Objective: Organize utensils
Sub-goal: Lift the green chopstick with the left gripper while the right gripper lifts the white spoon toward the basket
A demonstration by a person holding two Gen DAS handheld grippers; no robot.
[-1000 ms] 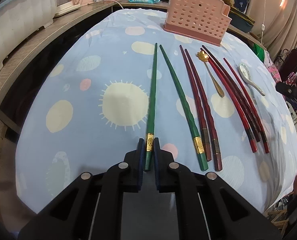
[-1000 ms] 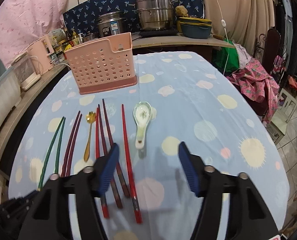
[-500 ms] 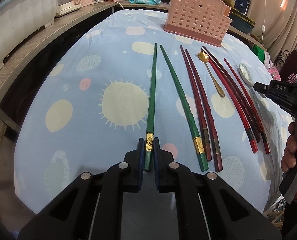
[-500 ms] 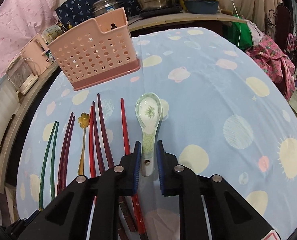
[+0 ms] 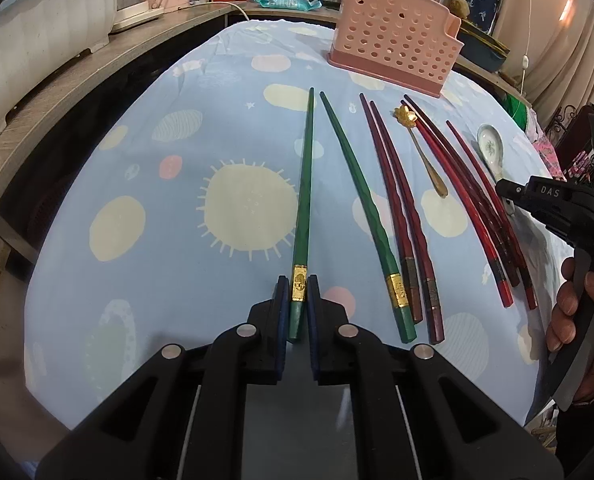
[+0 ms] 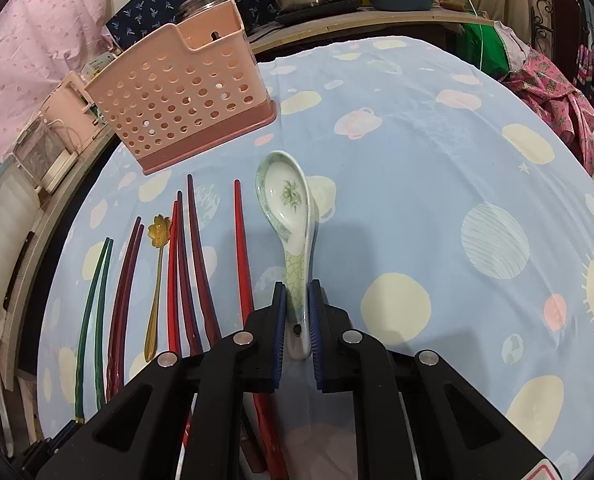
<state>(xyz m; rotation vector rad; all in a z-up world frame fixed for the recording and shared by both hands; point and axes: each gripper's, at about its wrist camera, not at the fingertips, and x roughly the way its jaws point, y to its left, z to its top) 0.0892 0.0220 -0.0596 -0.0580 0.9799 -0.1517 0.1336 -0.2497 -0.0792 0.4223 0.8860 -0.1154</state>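
Observation:
My left gripper point(image 5: 298, 300) is shut on the near end of a green chopstick point(image 5: 305, 184) that lies on the blue tablecloth. A second green chopstick point(image 5: 357, 200) lies just right of it. My right gripper point(image 6: 297, 308) is shut on the handle of a white ceramic spoon point(image 6: 289, 208), whose bowl points at the pink perforated utensil holder point(image 6: 181, 92). The holder also shows at the far end of the table in the left wrist view point(image 5: 393, 36). The right gripper's body and the hand holding it show at the right edge of the left wrist view.
Dark red chopsticks point(image 5: 401, 216), a gold flower spoon point(image 5: 421, 148) and several red chopsticks point(image 5: 469, 200) lie in a row between the green pair and the ceramic spoon. Pots and boxes stand on a counter point(image 6: 337, 20) behind the table. Pink cloth point(image 6: 553, 92) hangs at right.
My right gripper moved forward and down and closed on the ceramic spoon's handle. My left gripper stays shut on the green chopstick, barely moved.

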